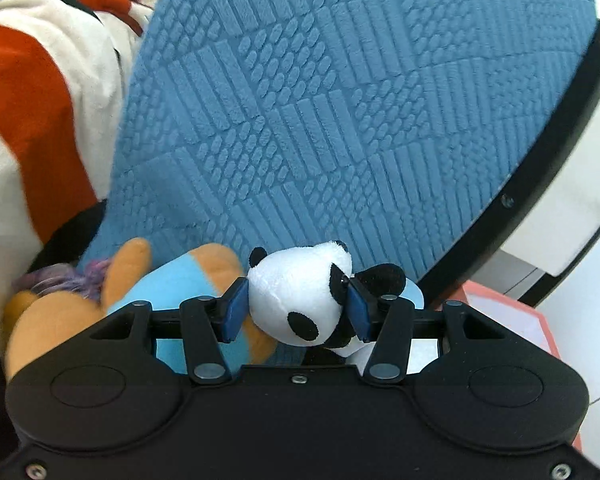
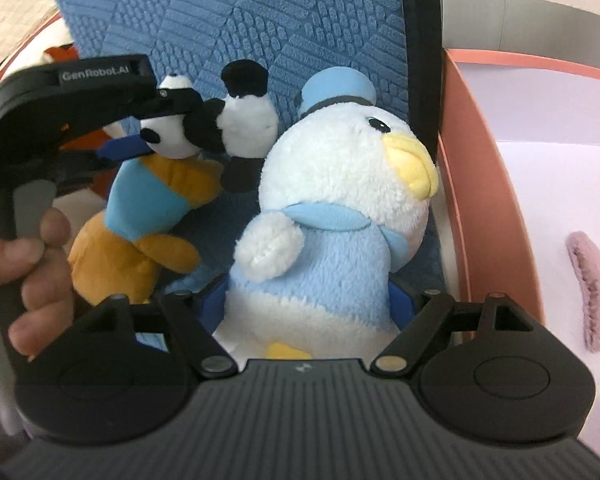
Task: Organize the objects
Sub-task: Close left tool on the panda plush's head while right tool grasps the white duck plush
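Note:
My left gripper (image 1: pixel 296 308) is shut on the head of a small plush panda (image 1: pixel 300 292), held in front of a blue textured cushion (image 1: pixel 340 100). In the right wrist view the left gripper (image 2: pixel 156 120) holds the panda (image 2: pixel 236 128) above an orange plush doll in a light blue top (image 2: pixel 140 216). That doll also shows in the left wrist view (image 1: pixel 172 280), just left of the panda. My right gripper (image 2: pixel 306 304) is shut on the body of a white and light blue plush duck with a blue hat (image 2: pixel 332 208), which stands upright against the cushion (image 2: pixel 260 8).
A pink box (image 2: pixel 480 184) with a white inside stands to the right and holds a pink fuzzy item (image 2: pixel 596 280). Its corner also shows in the left wrist view (image 1: pixel 516 320). A red and cream plush (image 1: pixel 40 100) lies at the left. A black chair frame (image 1: pixel 560 140) edges the cushion.

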`<state>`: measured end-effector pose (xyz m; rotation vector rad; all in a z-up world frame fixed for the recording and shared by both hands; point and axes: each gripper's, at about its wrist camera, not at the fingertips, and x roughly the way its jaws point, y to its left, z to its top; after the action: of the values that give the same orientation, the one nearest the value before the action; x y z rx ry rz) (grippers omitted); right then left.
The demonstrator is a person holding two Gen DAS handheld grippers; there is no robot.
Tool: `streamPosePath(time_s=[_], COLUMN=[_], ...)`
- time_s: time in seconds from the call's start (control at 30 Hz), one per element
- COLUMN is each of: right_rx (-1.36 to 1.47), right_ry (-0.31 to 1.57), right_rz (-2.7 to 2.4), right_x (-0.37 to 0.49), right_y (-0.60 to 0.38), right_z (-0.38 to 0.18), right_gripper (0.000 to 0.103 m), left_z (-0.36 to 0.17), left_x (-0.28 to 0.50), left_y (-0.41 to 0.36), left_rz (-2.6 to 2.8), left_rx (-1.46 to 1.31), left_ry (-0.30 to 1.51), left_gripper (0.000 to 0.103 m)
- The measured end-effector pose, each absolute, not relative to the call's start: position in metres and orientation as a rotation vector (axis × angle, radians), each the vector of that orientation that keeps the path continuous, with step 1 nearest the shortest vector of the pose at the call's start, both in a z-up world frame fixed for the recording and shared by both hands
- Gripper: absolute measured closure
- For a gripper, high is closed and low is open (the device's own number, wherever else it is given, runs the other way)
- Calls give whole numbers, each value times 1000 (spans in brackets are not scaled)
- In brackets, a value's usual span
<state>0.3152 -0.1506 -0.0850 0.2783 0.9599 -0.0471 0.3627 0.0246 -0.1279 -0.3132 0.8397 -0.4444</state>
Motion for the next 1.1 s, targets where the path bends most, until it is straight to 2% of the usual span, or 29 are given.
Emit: streamPosePath(time_s=[0.33, 0.57, 0.7, 1.1], right_rx=[201, 139, 107, 197], right_ry=[939, 914, 901, 897], right_rz=[-41, 20, 19, 19], right_x=[271, 256, 249, 270], right_y=[-152, -161, -163, -177], right_z=[-91, -97, -98, -87], right_gripper=[22, 22, 17, 19], left_z=[-117, -127, -136, -146], left_x=[300, 266, 263, 271], left_y=[72, 58, 51, 49], left_rz=[-360, -333, -364, -339], left_rx=[-352, -262, -233, -217], left_ry=[855, 937, 979, 1034], left_gripper=[54, 54, 54, 54])
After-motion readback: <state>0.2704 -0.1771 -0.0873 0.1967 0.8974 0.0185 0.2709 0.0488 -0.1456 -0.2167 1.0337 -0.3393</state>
